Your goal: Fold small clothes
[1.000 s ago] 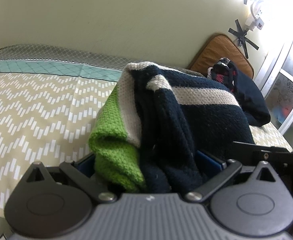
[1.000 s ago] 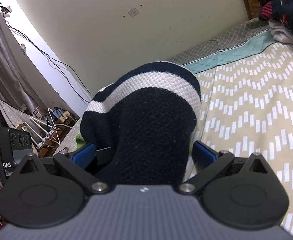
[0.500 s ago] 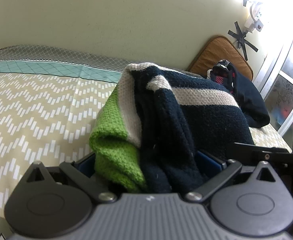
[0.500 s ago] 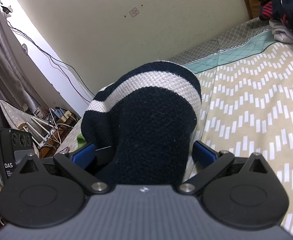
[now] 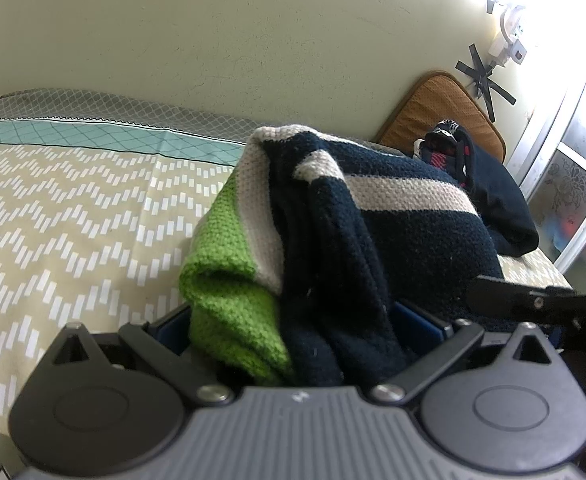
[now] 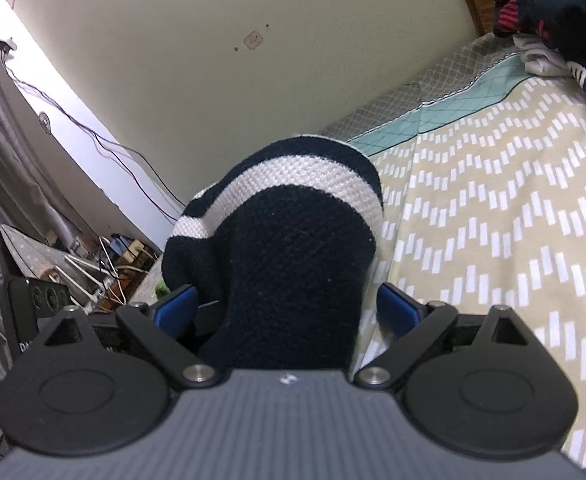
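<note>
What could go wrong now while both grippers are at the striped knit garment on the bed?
1. The right gripper is closing around a thick bunch of the striped knit garment; it may clamp extra layers and spoil the fold.
2. The green part hangs bunched in the left gripper, so edges may not line up.

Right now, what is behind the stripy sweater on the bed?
Behind the stripy sweater lies a heap of dark clothes with red marks, and behind that an orange cushion leans on the wall. The sweater hides the heap's lower part.
</note>
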